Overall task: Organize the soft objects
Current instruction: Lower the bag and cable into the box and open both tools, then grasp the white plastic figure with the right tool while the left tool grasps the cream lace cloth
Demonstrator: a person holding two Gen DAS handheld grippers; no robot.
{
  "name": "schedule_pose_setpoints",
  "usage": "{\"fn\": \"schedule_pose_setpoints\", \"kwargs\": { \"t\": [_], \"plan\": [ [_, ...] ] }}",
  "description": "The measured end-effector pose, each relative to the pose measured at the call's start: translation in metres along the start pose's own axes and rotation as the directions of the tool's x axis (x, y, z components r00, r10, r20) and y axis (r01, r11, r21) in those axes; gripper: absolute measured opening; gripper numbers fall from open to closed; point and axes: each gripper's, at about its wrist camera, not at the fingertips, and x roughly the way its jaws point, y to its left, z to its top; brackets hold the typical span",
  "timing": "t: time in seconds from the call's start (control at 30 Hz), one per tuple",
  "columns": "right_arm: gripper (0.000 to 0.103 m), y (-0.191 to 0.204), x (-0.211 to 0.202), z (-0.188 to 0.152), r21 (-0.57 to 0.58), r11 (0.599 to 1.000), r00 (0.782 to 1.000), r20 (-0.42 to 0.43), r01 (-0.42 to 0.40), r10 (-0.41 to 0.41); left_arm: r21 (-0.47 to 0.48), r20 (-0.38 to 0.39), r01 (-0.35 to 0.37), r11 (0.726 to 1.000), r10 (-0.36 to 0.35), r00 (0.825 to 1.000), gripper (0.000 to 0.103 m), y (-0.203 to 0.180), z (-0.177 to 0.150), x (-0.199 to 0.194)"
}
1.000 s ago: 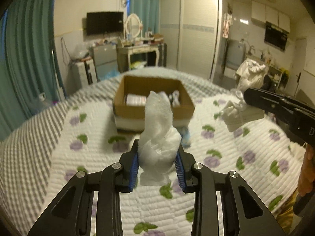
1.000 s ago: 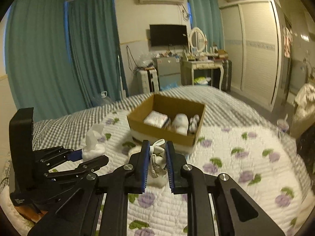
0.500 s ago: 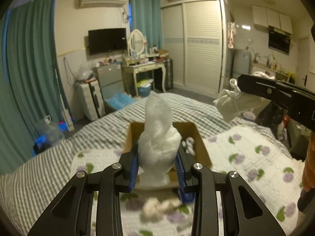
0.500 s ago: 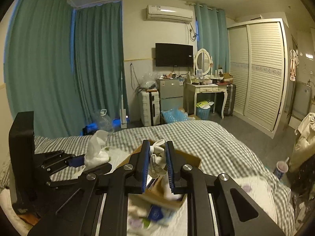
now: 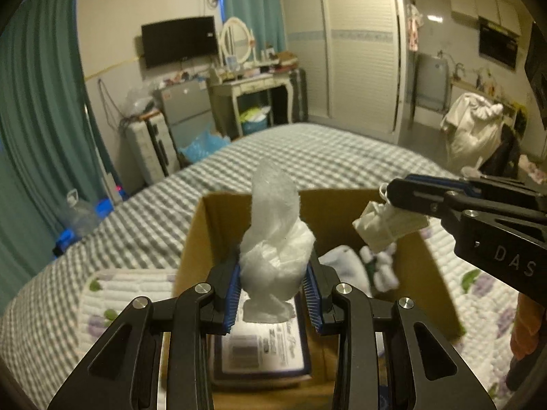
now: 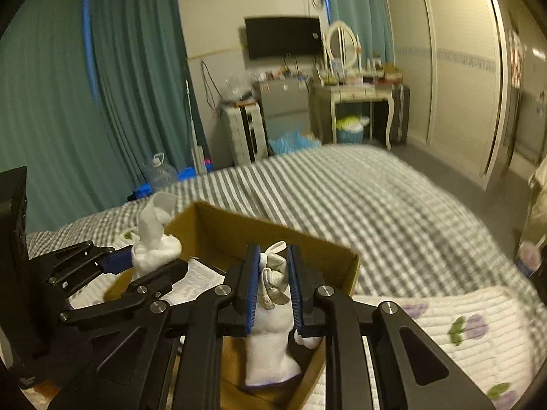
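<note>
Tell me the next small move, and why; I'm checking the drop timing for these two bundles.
Probably lower both a little, then open. The left gripper is shut on the white cloth and the right gripper on the knotted sock, both already over the open cardboard box.

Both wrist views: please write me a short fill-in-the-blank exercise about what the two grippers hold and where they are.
1. The left gripper is shut on a crumpled white ____.
2. The right gripper is shut on a knotted sock; both grippers are above an open cardboard ____.
3. That container stands on a ____.

Missing words: cloth; box; bed.
</note>
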Motion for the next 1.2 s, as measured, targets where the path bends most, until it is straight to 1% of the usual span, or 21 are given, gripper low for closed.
{"fn": "schedule_pose_setpoints", "kwargs": {
  "t": [0.13,0.17,0.2,0.23,0.27,0.3,0.33,0.43,0.5,0.57,0.63,0.67,0.7,0.73,0.77,0.83,0.93,1.0,1.07,1.13,1.2],
  "plan": [
    [0.018,-0.01,0.022,-0.006,0.035,0.999,0.999,-0.036,-0.019,0.02,0.003,-0.003,-0.028,1.0,0.028,1.0,0.035,-0.002,-0.004,0.006],
    [0.02,-0.011,0.023,-0.007,0.038,0.999,0.999,-0.039,-0.012,0.014,0.003,-0.013,-0.03,1.0,0.03,0.999,0.039,-0.002,-0.004,0.006],
    [0.025,-0.011,0.024,-0.009,0.043,0.999,0.999,-0.041,-0.005,0.006,-0.001,-0.028,-0.026,1.0,0.026,0.999,0.052,-0.002,-0.004,0.006],
    [0.033,-0.013,0.022,-0.009,0.049,0.999,0.999,-0.04,0.004,-0.002,-0.01,-0.042,-0.015,1.0,0.014,0.999,0.061,-0.003,-0.004,0.005],
    [0.04,-0.013,0.018,-0.01,0.054,0.998,0.999,-0.034,0.009,-0.007,-0.031,-0.05,-0.007,0.999,0.006,0.999,0.074,0.0,-0.005,0.001],
    [0.055,-0.015,0.013,-0.01,0.06,0.998,1.0,-0.028,0.015,-0.013,-0.045,-0.044,-0.009,0.999,0.007,0.999,0.074,0.001,-0.005,-0.004],
    [0.06,-0.017,0.005,-0.01,0.067,0.998,1.0,-0.018,0.021,-0.02,-0.057,-0.03,-0.015,0.998,0.013,0.999,0.074,0.004,-0.004,-0.012],
    [0.06,-0.015,-0.027,-0.008,0.068,0.996,0.999,0.007,0.049,-0.05,-0.055,-0.008,-0.042,0.998,0.042,0.999,0.075,0.006,0.001,-0.043],
    [0.061,-0.012,-0.055,0.0,0.061,0.996,0.997,0.024,0.069,-0.071,-0.038,0.026,-0.058,0.998,0.059,0.998,0.075,0.008,0.005,-0.076],
    [0.064,-0.004,-0.089,0.008,0.053,0.995,0.995,0.056,0.084,-0.087,-0.025,0.068,-0.069,0.997,0.071,0.995,0.075,0.009,0.009,-0.112],
    [0.072,0.007,-0.126,0.013,0.038,0.994,0.99,0.09,0.103,-0.106,-0.018,0.114,-0.077,0.997,0.079,0.99,0.076,0.011,0.013,-0.147],
    [0.075,0.012,-0.142,0.015,0.031,0.993,0.988,0.105,0.11,-0.112,-0.018,0.14,-0.081,0.997,0.083,0.987,0.081,0.013,0.014,-0.167],
    [0.08,0.02,-0.16,0.016,0.019,0.993,0.985,0.121,0.118,-0.119,-0.024,0.167,-0.085,0.996,0.088,0.982,0.089,0.016,0.015,-0.184],
    [0.085,0.029,-0.179,0.016,0.004,0.991,0.983,0.132,0.131,-0.13,-0.033,0.193,-0.087,0.996,0.091,0.977,0.091,0.019,0.015,-0.2],
    [0.089,0.039,-0.198,0.015,-0.012,0.989,0.98,0.139,0.149,-0.145,-0.041,0.218,-0.09,0.995,0.097,0.971,0.092,0.021,0.013,-0.218],
    [0.098,0.056,-0.222,0.01,-0.037,0.986,0.977,0.149,0.16,-0.153,-0.052,0.244,-0.089,0.995,0.099,0.965,0.092,0.026,0.006,-0.244],
    [0.102,0.077,-0.252,-0.007,-0.06,0.981,0.973,0.154,0.183,-0.172,-0.065,0.253,-0.09,0.994,0.104,0.962,0.092,0.033,-0.015,-0.275],
    [0.102,0.09,-0.263,-0.022,-0.067,0.973,0.967,0.148,0.219,-0.208,-0.059,0.256,-0.099,0.993,0.112,0.96,0.092,0.036,-0.029,-0.284],
    [0.102,0.102,-0.266,-0.038,-0.089,0.967,0.964,0.14,0.238,-0.224,-0.043,0.259,-0.1,0.994,0.107,0.96,0.092,0.037,-0.049,-0.29],
    [0.102,0.111,-0.265,-0.059,-0.095,0.97,0.969,0.131,0.223,-0.21,-0.039,0.247,-0.118,0.992,0.124,0.961,0.092,0.036,-0.065,-0.289],
    [0.102,0.116,-0.257,-0.08,-0.083,0.979,0.978,0.109,0.187,-0.177,-0.039,0.226,-0.128,0.991,0.134,0.965,0.092,0.036,-0.085,-0.282]
  ]
}}
